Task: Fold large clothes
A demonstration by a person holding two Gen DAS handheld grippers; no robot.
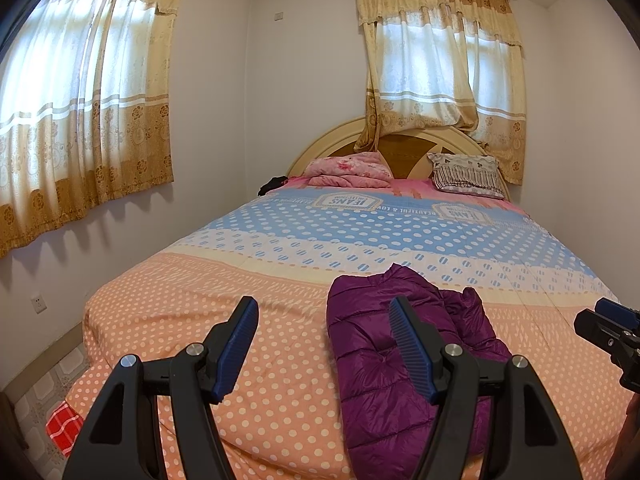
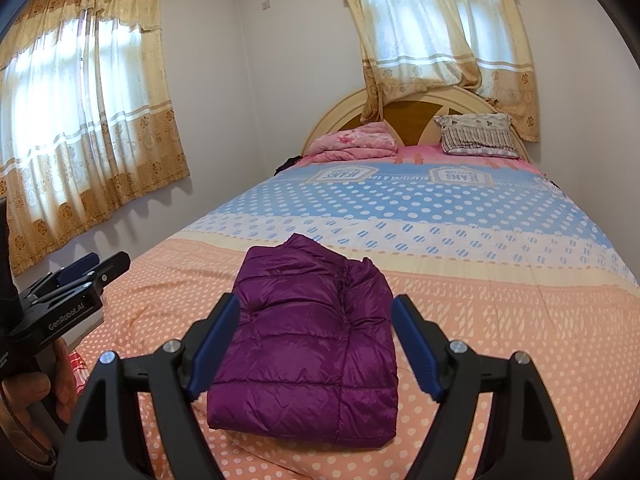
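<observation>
A purple quilted puffer jacket (image 1: 384, 376) lies folded into a compact bundle on the near end of the bed; it also shows in the right wrist view (image 2: 308, 344). My left gripper (image 1: 324, 312) is open and empty, held above the bed with its right finger over the jacket's left part. My right gripper (image 2: 316, 308) is open and empty, hovering over the jacket with its fingers on either side of it. Each gripper shows at the edge of the other's view: the right one (image 1: 612, 328), the left one (image 2: 76, 280).
The bed (image 1: 280, 264) has an orange, cream and blue dotted cover. A pink folded blanket (image 1: 348, 170) and a patterned pillow (image 1: 468, 170) lie at the headboard. Curtained windows are on the left wall and behind the bed. A red checked cloth (image 1: 62, 426) lies on the tiled floor at left.
</observation>
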